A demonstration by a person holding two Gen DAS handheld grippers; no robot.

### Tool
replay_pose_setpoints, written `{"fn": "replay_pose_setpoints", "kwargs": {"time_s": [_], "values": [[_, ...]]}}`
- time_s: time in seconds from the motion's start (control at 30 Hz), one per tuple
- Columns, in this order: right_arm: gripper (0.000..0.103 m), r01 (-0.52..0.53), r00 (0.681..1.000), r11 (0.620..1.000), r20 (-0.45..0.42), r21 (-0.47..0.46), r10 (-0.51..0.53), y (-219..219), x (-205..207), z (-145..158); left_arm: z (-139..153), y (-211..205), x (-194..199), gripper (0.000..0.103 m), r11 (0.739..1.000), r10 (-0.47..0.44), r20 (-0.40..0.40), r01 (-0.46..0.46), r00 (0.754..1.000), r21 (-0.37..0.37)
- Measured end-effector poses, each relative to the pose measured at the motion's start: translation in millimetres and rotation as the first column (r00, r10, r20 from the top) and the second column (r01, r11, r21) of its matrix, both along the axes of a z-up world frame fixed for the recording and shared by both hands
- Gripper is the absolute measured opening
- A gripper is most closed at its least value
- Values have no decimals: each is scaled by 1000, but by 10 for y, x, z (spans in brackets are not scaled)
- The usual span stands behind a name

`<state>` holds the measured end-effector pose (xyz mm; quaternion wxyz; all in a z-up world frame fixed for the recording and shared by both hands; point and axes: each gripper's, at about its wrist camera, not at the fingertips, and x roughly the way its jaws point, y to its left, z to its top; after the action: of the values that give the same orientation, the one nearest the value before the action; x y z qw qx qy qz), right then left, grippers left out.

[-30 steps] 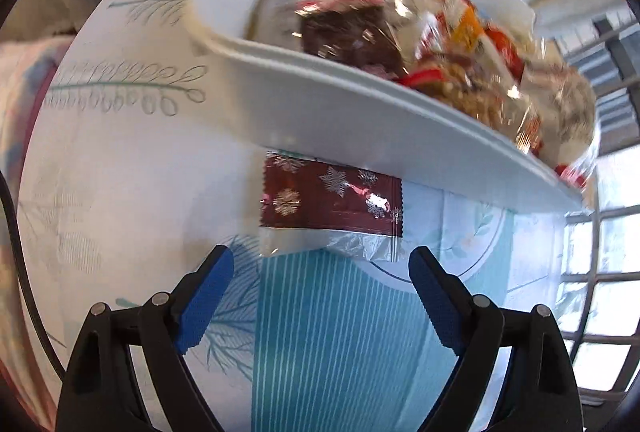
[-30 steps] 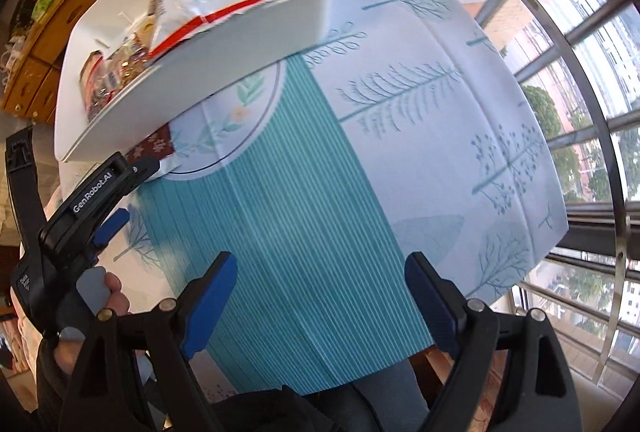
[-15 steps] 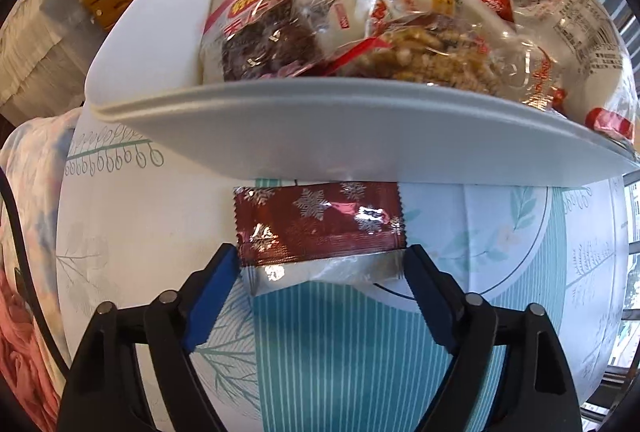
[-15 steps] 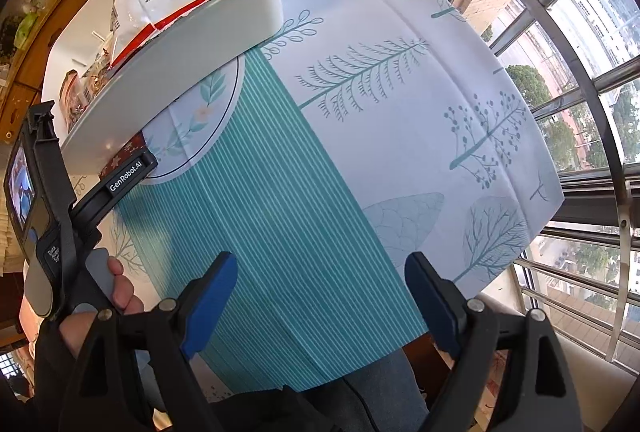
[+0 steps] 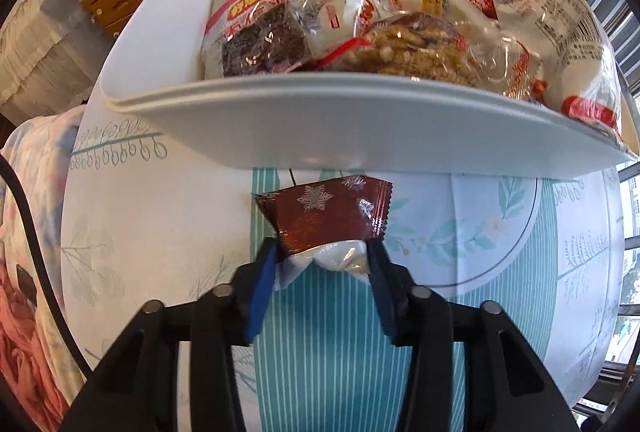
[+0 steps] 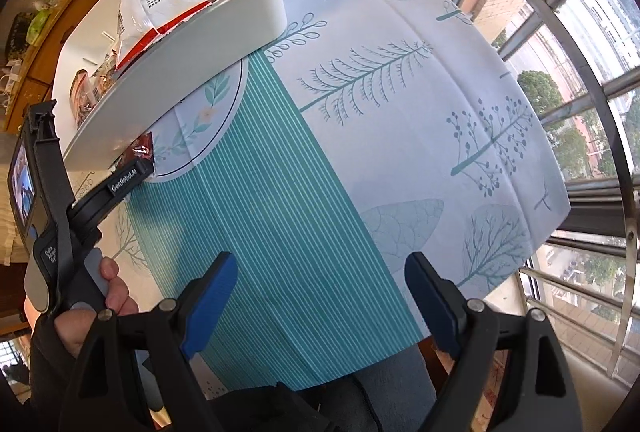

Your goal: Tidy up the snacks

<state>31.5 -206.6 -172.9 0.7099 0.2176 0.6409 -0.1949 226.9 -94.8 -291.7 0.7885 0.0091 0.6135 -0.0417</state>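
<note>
Fingers (image 5: 264, 284) of left gripper (image 5: 320, 264) closing, pinching the crumpled dark red snowflake snack packet (image 5: 324, 220) at six o'clock of the white snack bin (image 5: 360, 124) on the surface (image 5: 160, 216), right gripper (image 6: 320, 296) fingers spread wide, nothing between them.

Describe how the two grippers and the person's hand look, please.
Both the left gripper and the right gripper have black frames, blue finger pads and silver pivot pins. The left carries white lettering and a small screen. The hand wears a dark sleeve.

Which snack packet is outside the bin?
The dark red snowflake packet, crumpled between the closing left gripper pads; the others sit inside the white bin.
</note>
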Motion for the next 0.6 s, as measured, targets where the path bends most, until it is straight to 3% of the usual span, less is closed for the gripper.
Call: {"fn": "replay_pose_setpoints", "kwargs": {"time_s": [0.4, 0.6], "values": [[87, -174, 985, 983, 35, 64, 172, -327, 307, -25, 171, -62, -390, 36, 987, 150, -104, -142, 983, 75], [87, -248, 969, 965, 25, 88, 246, -523, 497, -113, 545, -10, -644, 35, 967, 249, -96, -242, 964, 84]]}}
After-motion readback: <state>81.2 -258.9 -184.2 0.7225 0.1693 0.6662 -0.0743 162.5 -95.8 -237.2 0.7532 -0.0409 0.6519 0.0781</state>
